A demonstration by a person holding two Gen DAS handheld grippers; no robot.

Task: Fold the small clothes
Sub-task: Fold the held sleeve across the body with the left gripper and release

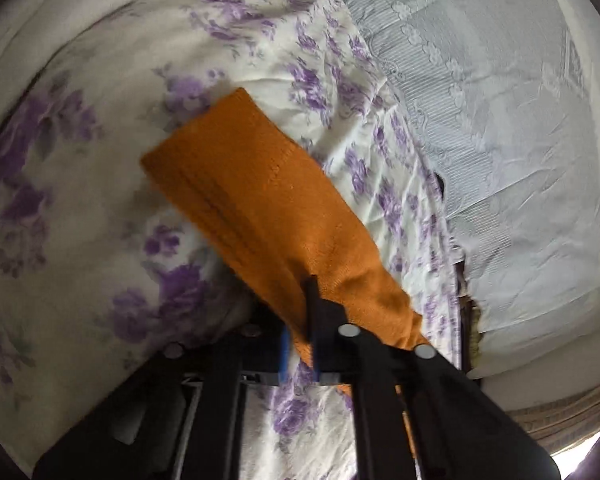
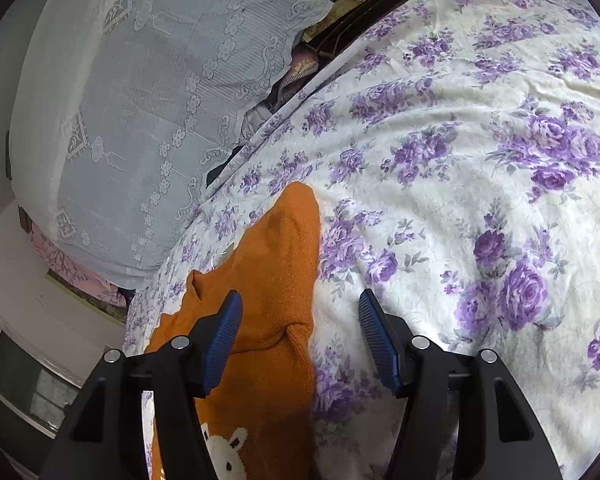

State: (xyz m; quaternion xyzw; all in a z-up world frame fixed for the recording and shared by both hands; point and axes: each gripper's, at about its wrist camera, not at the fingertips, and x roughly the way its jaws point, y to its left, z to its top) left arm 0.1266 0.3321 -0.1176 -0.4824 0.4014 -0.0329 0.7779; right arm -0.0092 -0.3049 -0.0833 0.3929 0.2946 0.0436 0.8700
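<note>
In the left wrist view an orange knitted sleeve (image 1: 256, 208) stretches up and to the left, away from my left gripper (image 1: 306, 296), lifted over the floral bedsheet (image 1: 100, 80). The left gripper is shut on the near end of that sleeve. In the right wrist view the orange sweater (image 2: 276, 264) lies on the sheet, with a white animal figure (image 2: 224, 452) on its front near the bottom edge. My right gripper (image 2: 300, 320) hovers just over it, open; the blue left pad (image 2: 224, 340) is above the knit and the right pad (image 2: 380, 344) above bare sheet.
The bed is covered by a cream sheet with purple flowers (image 2: 460, 160). Beside it stands furniture draped in pale lace cloth (image 2: 140, 100), with a dark gap (image 2: 340, 32) holding assorted items between them. A glazed frame (image 2: 24, 380) shows at lower left.
</note>
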